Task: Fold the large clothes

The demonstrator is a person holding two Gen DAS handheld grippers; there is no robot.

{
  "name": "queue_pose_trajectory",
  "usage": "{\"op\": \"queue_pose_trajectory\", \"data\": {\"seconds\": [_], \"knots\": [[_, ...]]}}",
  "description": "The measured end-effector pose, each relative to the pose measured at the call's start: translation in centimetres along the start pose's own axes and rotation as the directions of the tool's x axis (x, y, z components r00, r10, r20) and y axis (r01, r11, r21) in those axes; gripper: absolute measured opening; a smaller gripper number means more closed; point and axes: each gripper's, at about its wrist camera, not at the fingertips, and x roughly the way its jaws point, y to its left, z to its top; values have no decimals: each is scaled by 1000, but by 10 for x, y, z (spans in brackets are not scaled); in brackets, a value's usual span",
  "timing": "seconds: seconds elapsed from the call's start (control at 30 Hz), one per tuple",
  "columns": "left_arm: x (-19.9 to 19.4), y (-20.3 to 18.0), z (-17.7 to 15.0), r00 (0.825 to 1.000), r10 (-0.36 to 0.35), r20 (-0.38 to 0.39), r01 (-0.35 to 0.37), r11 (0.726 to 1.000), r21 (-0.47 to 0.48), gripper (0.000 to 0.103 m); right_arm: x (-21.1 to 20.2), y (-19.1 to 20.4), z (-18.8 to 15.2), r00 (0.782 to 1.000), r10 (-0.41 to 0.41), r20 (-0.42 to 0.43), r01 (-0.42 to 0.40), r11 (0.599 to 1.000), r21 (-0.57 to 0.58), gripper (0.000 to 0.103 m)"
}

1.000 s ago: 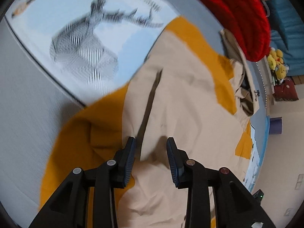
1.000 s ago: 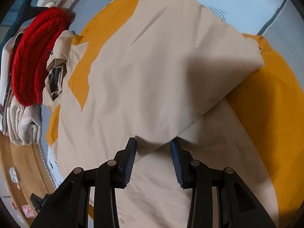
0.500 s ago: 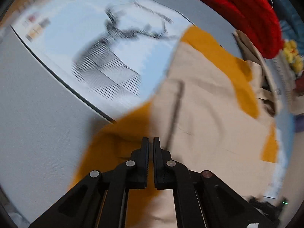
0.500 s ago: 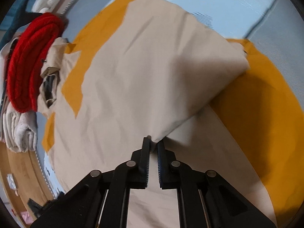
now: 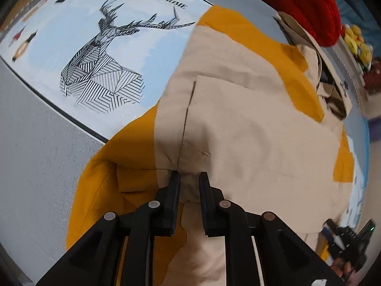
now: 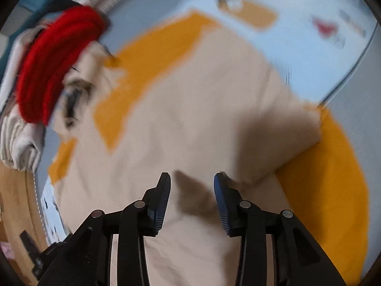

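A large beige and mustard-yellow garment [image 5: 250,124] lies spread on the bed; it also fills the right wrist view [image 6: 190,109], partly folded over itself. My left gripper [image 5: 189,178] has its jaws slightly apart with a bunch of beige fabric between the fingers, near the garment's dark seam. My right gripper [image 6: 191,178] is open and empty just above the beige cloth, near the folded flap's edge. The right wrist view is blurred by motion.
The bed cover has a black-line deer print [image 5: 104,64] on pale blue and a grey band [image 5: 35,155]. A red knitted item [image 5: 304,2] [image 6: 54,66] and folded pale clothes [image 6: 21,147] lie at the bed's edge. Yellow plush toys [image 5: 357,43] sit beyond.
Both grippers closed on the cloth half a second ago. Now the right one has opened wide and let go, and the left one has parted a little with fabric still between its fingers.
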Motion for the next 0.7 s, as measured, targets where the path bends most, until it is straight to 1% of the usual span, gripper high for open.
{"op": "queue_pose_trajectory", "data": {"seconds": [0.03, 0.07, 0.1, 0.17, 0.23, 0.3, 0.33, 0.4, 0.43, 0.53, 0.63, 0.7], "knots": [[-4, -2, 1, 1000, -1, 11, 1, 1000, 6, 15, -2, -4, 1, 1000, 13, 7, -13, 1000, 20, 35], [-10, -4, 1, 1000, -1, 29, 1, 1000, 20, 16, -5, -2, 1, 1000, 3, 5, -3, 1000, 14, 35], [-17, -7, 2, 999, 0, 52, -2, 999, 39, 18, -9, 4, 2, 1000, -17, 10, 17, 1000, -8, 36], [-23, -14, 1, 996, 4, 89, -11, 997, 79, 24, -18, 12, 0, 999, -12, 47, 14, 999, -48, 36], [-16, -16, 0, 997, 19, 69, -25, 996, 85, 26, -17, 17, 0, 999, -12, 49, 16, 997, -77, 36], [0, -13, -1, 1000, 31, 5, -31, 998, 58, 26, -8, 14, 0, 999, -31, 9, 32, 997, -66, 36], [2, -11, -2, 999, 40, -7, -40, 998, 48, 26, -6, 9, -1, 999, -40, -5, 39, 998, -54, 36], [-7, -15, -4, 999, 46, 22, -47, 997, 60, 26, -8, 3, -3, 999, -45, -5, 44, 998, -38, 36], [-16, -21, -4, 997, 53, 57, -58, 994, 87, 26, -13, 6, -3, 999, -52, 9, 52, 997, -55, 36], [-41, -36, -10, 985, 54, 163, -80, 984, 158, 26, -36, 21, -5, 993, -64, 100, 78, 988, -136, 36], [-54, -45, -15, 976, 36, 215, -78, 979, 190, 27, -66, 41, -11, 972, -76, 224, 132, 960, -249, 36], [-59, -50, -19, 970, 24, 241, -76, 975, 210, 27, -82, 52, -16, 954, -77, 289, 170, 935, -311, 36]]}}
